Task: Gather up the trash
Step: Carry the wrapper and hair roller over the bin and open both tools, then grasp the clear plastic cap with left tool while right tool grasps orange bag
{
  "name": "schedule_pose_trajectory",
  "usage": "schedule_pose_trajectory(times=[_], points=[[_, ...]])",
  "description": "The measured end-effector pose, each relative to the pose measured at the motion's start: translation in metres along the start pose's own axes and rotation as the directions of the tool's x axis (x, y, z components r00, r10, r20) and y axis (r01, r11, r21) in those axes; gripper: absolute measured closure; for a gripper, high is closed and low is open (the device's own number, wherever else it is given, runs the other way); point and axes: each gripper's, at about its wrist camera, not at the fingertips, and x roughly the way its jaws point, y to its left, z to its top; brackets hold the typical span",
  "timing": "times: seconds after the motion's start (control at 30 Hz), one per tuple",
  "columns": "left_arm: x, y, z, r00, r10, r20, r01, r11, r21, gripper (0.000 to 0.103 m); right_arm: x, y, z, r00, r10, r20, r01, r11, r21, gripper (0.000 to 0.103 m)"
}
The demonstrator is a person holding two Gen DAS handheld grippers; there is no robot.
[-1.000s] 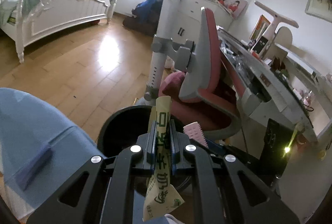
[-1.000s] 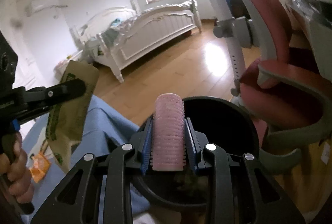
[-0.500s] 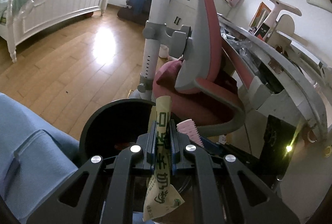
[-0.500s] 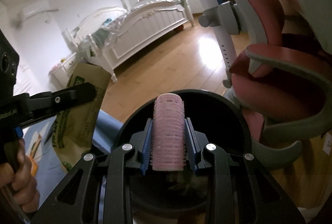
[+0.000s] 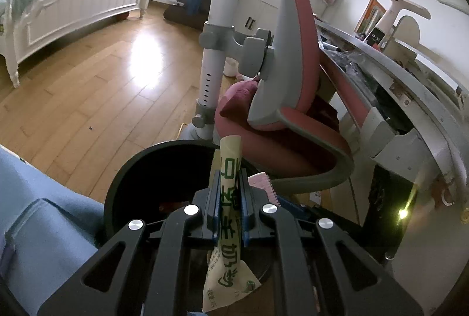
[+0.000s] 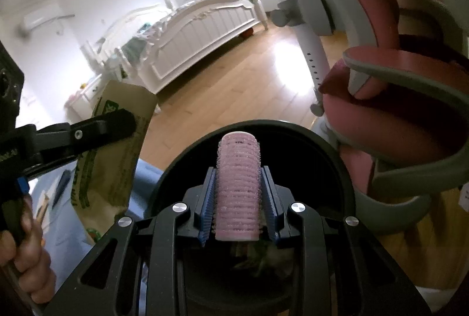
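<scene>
My left gripper (image 5: pixel 230 179) holds a beige packet with green print (image 5: pixel 226 269) upright between its pads; the jaws are opening, with the packet still pinched. It hangs over the near rim of a round black bin (image 5: pixel 132 166). My right gripper (image 6: pixel 238 179) is shut on a pink hair roller (image 6: pixel 238 187), which stands upright over the mouth of the same bin (image 6: pixel 337 157). In the right wrist view the packet (image 6: pixel 114 169) and the left gripper's finger (image 6: pixel 96 128) sit at the left of the bin, with a hand (image 6: pixel 26 257) on the grip. The roller's edge (image 5: pixel 261 181) shows beside the packet.
A pink and grey chair (image 5: pixel 293 99) on a white post (image 5: pixel 217 46) stands just behind the bin. A cluttered desk (image 5: pixel 395 75) runs along the right. A white bed (image 5: pixel 73 11) lies across the wooden floor (image 5: pixel 102 87). Blue cloth (image 5: pixel 38 216) sits at the lower left.
Both grippers have moved forward and down toward the bin, which now looms larger under them. The packet and the roller stay held as before.
</scene>
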Motion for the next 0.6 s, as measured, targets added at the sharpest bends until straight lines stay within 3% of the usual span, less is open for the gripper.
schedule_pose_trajectory(times=[0.03,0.1,0.13,0.17,0.2,0.6], points=[[0.001,-0.001,0.001,1.0,0.005,-0.003,-0.005,1.0,0.003,0.088,-0.001,0.0,0.0,1.0,0.0,-0.001,0.0,1.0,0.006,0.072],[0.002,-0.002,0.003,1.0,0.024,-0.009,-0.024,1.0,0.007,0.074,0.0,-0.002,0.0,1.0,-0.009,-0.004,0.009,1.0,0.021,0.055],[0.002,-0.003,0.003,0.999,0.037,-0.007,-0.037,0.999,0.006,0.047,-0.001,-0.004,0.0,1.0,-0.012,0.002,0.012,0.999,0.031,0.037],[0.0,-0.003,0.003,0.999,0.049,0.004,-0.049,0.999,0.008,0.02,-0.003,-0.005,0.0,1.0,-0.011,0.014,0.01,0.999,0.046,0.027],[-0.005,-0.005,0.002,0.998,0.062,0.03,-0.062,0.998,0.015,0.014,-0.005,-0.006,0.0,1.0,-0.009,0.02,0.008,0.999,0.052,0.027],[-0.055,0.0,-0.007,0.996,0.082,0.046,-0.083,0.997,0.01,0.013,-0.016,0.021,-0.003,1.0,0.015,-0.008,-0.015,1.0,0.014,0.027]])
